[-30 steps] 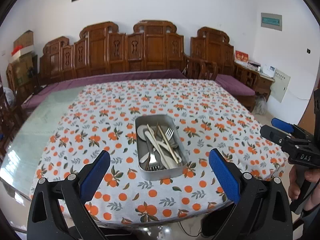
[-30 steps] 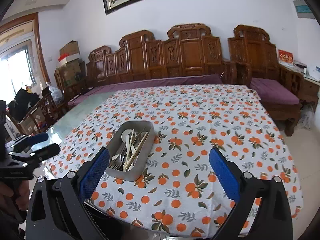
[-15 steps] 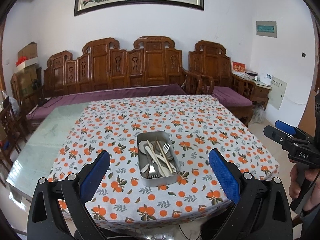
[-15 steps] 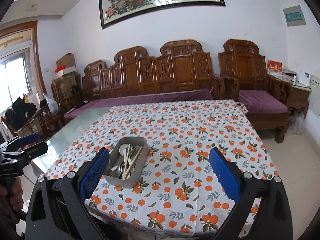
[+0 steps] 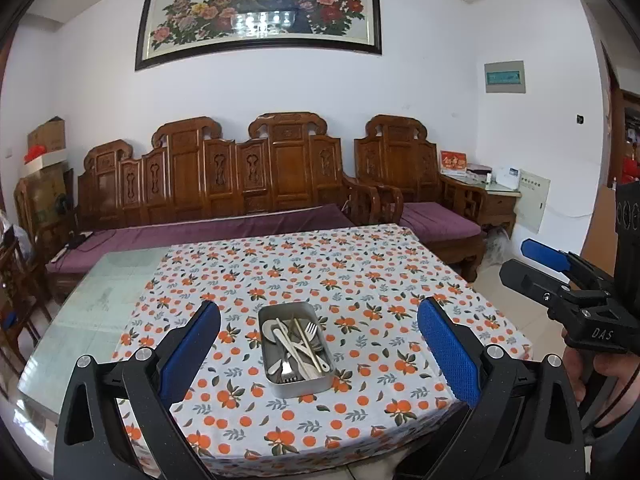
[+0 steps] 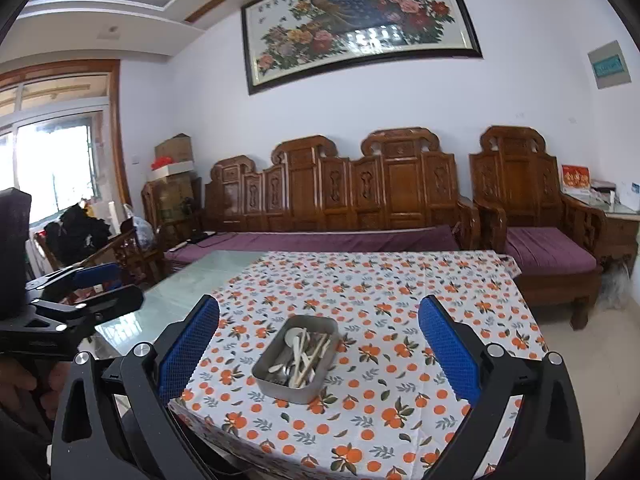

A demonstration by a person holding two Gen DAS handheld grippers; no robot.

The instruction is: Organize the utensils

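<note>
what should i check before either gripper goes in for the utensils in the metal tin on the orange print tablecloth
1. Left gripper open and empty: ok, blue pads wide apart.
2. Right gripper open and empty: ok.
3. Rectangular metal tin upright, flat on the orange-print tablecloth: ok.
4. Utensils separable: not ok; silver forks, pale spoons and chopsticks lie crossed in one pile.
5. Grippers near enough to grasp: not ok, both are back from the table's near edge.
6. Sorted compartments or a second container for the utensils: cannot tell, none in view.
</note>
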